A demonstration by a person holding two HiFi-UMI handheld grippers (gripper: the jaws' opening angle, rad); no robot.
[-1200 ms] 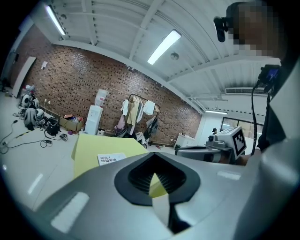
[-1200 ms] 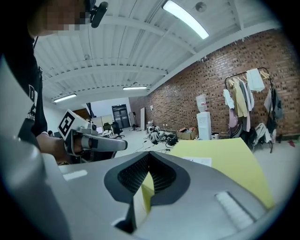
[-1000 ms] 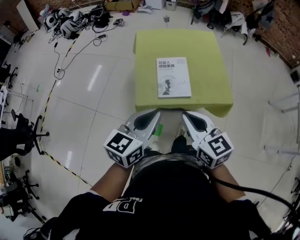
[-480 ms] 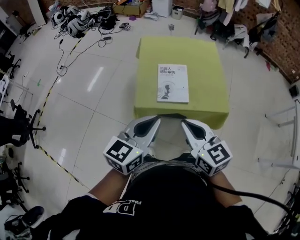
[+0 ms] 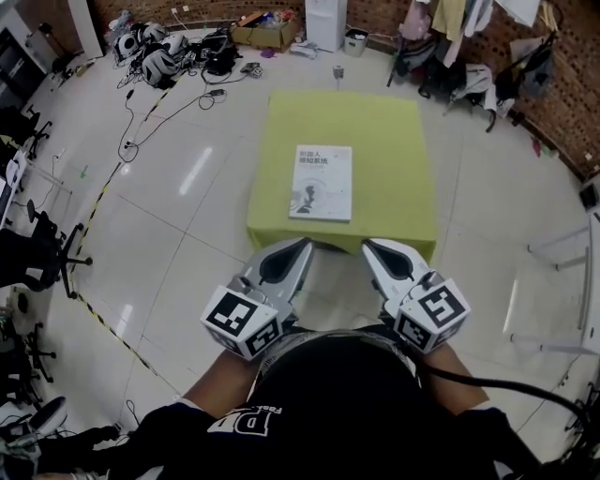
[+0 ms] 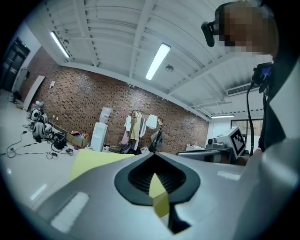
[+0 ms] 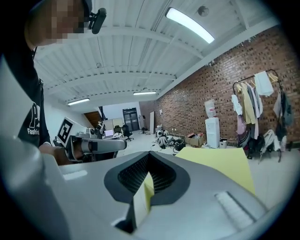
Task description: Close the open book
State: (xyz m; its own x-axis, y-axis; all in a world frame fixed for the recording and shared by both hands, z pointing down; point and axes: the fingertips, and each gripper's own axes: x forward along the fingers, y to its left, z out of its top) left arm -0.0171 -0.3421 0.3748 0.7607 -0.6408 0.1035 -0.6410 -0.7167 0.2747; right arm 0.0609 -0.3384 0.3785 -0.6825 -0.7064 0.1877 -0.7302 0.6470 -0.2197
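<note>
Yellow-green table [image 5: 389, 131] on tiled floor [image 5: 169, 206]; water dispenser [image 5: 325, 19], cardboard box [image 5: 265, 34] against brick wall [image 5: 197, 7].

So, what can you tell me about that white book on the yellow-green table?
The thin white book lies flat and closed, front cover up, with dark print near the top and a grey figure in the middle. It rests on the square yellow-green cloth-covered table, toward the near edge, its sides roughly parallel to the table's. Only the table touches it.
</note>
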